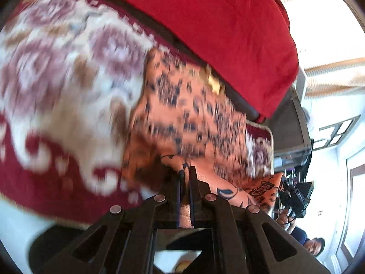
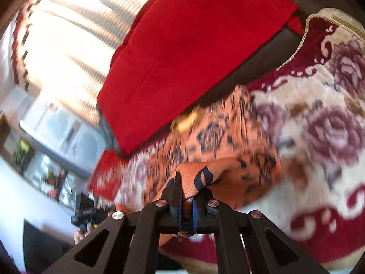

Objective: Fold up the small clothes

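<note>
- Orange patterned garment [image 1: 182, 114]: pinched by both tongs, one corner or edge each, part-lifted off the floral blanket [image 1: 57, 80]. The rest trails down onto the blanket, just in front of the red cloth [image 1: 216, 22].
- Left tongs [image 1: 184, 171]: jaws closed tight on a bunched fold of the garment; fabric runs back between the fingers toward the camera.
- Right tongs [image 2: 179, 178]: jaws also closed on the garment [image 2: 216, 159], a small bunched fold sticking up at the tips.
- The other tongs show at the edge of each view, so the two grip points are well apart and the cloth spans between them.
- Orientation: long axis looks to run from one grip to the other, roughly parallel to the front edge of the red cloth. The free body hangs away from the tongs toward that edge. Blur hides the hem and neckline, so I can't tell which end is which.
- Risk: both grips are thin pinches near the tips. A fast swing or uneven pull could slip a corner out and collapse the fold.
- Risk: the far edge lies close to the red cloth. It could drag or catch there and fold crooked.
- Risk: if the hands move unevenly, the span twists and the halves won't line up.
</note>
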{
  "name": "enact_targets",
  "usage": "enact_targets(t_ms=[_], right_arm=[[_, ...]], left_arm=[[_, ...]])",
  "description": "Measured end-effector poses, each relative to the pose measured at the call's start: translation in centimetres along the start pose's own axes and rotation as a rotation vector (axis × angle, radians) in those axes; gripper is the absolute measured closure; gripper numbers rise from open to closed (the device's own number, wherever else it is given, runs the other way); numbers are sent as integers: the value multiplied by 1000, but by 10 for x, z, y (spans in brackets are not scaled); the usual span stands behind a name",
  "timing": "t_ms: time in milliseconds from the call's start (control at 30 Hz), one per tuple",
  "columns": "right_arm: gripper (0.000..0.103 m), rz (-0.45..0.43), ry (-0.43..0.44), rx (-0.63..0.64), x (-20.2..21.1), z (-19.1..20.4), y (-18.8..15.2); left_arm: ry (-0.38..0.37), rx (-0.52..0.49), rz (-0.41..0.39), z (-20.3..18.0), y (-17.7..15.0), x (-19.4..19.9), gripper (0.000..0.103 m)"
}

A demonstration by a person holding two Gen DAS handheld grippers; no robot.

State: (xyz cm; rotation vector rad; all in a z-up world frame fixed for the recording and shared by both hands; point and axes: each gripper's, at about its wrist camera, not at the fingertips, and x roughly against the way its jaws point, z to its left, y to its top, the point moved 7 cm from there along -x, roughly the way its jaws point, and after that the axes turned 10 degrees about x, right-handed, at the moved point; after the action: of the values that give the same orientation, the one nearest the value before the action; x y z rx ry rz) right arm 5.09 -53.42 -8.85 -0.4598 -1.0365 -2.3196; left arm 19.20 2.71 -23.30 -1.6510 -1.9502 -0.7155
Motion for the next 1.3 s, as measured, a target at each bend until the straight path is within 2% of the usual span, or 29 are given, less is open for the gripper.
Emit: enact_targets(t_ms=[100, 233, 333, 367, 467, 567, 700, 767, 800, 833, 867, 900, 933, 967, 1000, 1100, 1133, 1200, 1300], right_arm=[[96, -36, -26, -36, -21, -17, 41], [96, -66, -88, -124, -72, -67, 94], [96, -80, -94, -220, -112, -106, 108], [96, -80, -84, -247, -124, -117, 109], [93, -84, -30, -353, -160, -146, 110], [93, -99, 61, -488, -179, -171, 108], [93, -109, 220, -699, -188, -196, 97], [92, -122, 258, -723, -181, -198, 93], [87, -138, 253, -713, -173, -198, 93], [79, -163, 243, -704, -162, -199, 93], [43, -192, 234, -697, -149, -199, 93], [4, -230, 214, -693, -132, -200, 93], [1, -289, 195, -686, -112, -200, 93], [1, -309, 177, -670, -98, -198, 94], [1, -282, 135, -629, -86, -192, 93], [1, -162, 81, -508, -72, -161, 79], [2, -121, 84, -483, -70, -149, 68], [2, -64, 115, -448, -66, -120, 37], [3, 0, 124, -436, -70, -92, -10]], left_arm=[[12, 19, -19, -18, 50, -11, 97], [20, 65, -60, -32, 130, -41, 97], [48, 70, -71, -33, 165, -71, 97], [79, 70, -72, -31, 174, -87, 97], [121, 119, -56, -12, 189, -120, 97], [84, 173, -63, 6, 196, -133, 96], [-70, 331, -78, 24, 204, -127, 93], [-152, 381, -104, 27, 204, -117, 89], [-186, 386, -125, 26, 204, -109, 83], [-205, 384, -176, 26, 203, -93, 63], [-206, 387, -231, 29, 203, -79, 47], [-207, 396, -295, 32, 203, -61, 21], [-208, 406, -362, 37, 201, -42, 18], [-198, 414, -397, 41, 196, -28, 18], [-174, 412, -392, 43, 190, -20, 18], [-114, 293, -272, 34, 153, -17, 18], [-102, 246, -231, 30, 129, -19, 18], [-122, 197, -145, 27, 84, -30, 18], [-155, 220, -45, 33, 34, -50, 18]])
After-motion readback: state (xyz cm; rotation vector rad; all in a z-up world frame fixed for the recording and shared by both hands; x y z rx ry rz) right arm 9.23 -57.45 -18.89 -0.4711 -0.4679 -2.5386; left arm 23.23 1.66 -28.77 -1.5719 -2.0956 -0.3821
